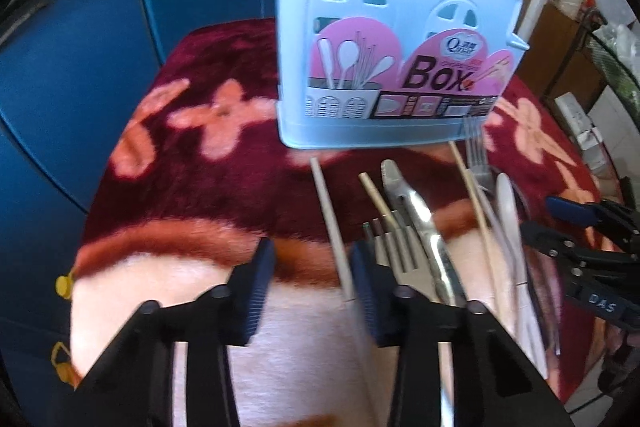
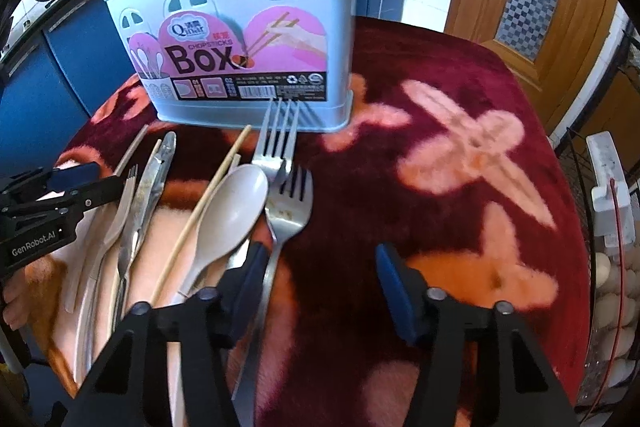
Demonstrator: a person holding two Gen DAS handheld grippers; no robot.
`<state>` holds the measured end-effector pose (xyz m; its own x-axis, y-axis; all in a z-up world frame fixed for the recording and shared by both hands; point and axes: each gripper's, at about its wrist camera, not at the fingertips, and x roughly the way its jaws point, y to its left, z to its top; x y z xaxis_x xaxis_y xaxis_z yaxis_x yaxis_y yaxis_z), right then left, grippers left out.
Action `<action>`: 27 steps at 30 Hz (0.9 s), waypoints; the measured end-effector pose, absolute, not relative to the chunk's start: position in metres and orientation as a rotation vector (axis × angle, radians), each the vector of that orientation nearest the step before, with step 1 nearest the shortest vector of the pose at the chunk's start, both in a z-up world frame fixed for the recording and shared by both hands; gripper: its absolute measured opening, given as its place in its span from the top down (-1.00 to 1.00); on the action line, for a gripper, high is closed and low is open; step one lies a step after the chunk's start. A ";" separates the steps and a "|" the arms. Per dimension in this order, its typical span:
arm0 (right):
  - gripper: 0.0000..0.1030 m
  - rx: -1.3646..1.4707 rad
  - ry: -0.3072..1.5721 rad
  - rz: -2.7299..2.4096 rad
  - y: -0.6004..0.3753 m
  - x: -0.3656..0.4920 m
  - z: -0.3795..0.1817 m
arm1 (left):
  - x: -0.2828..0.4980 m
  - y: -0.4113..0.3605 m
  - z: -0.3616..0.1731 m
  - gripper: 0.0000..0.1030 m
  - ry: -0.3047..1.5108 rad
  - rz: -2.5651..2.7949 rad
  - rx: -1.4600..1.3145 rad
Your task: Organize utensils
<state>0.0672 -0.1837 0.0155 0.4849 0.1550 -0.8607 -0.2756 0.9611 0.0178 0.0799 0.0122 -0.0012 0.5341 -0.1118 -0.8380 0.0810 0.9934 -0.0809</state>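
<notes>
Showing an early stage: the pale blue plastic utensil holder [image 2: 256, 27], upright at the back of the red flowered cloth [image 2: 460, 75], looks unfilled where its compartment shows. Steel forks [image 2: 290, 203], a beige plastic spoon [image 2: 236, 211], a steel knife [image 2: 150, 187] and wooden chopsticks [image 2: 208, 203] lie before it. Left gripper [image 1: 312, 279] and right gripper [image 2: 316, 279] are spread, holding nothing. Label: "Qinair CHOPSTICKS Box"; grippers marked "GenRobot.AI", "DAS".

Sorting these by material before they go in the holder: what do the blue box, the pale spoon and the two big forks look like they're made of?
Blue box: moulded plastic, smooth semi-gloss, with thin walls and cut-out vents. Pale spoon: probably matte plastic or melamine, an even beige without glints. Upper fork and lower fork: metal, likely stainless steel, judging by their bright reflective sheen.
</notes>
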 end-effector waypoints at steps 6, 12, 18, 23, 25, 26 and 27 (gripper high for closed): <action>0.29 -0.072 1.066 0.294 -0.189 0.077 0.015 | 0.093 0.011 -0.003 0.51 1.025 -0.148 -0.052; 0.76 0.014 1.079 0.328 -0.202 0.079 0.020 | 0.094 0.016 -0.001 0.86 1.030 -0.171 -0.110; 0.81 0.059 1.047 0.340 -0.209 0.071 0.025 | 0.083 0.018 0.008 0.92 0.984 -0.220 -0.175; 0.84 0.117 0.983 0.358 -0.212 0.061 0.036 | 0.068 0.018 0.025 0.92 0.903 -0.243 -0.207; 0.87 0.137 0.947 0.366 -0.214 0.056 0.044 | 0.063 0.018 0.033 0.92 0.868 -0.246 -0.219; 0.89 0.145 0.932 0.370 -0.215 0.054 0.047 | 0.060 0.019 0.037 0.92 0.849 -0.247 -0.227; 0.90 0.152 0.909 0.371 -0.216 0.051 0.052 | 0.056 0.020 0.043 0.92 0.822 -0.249 -0.239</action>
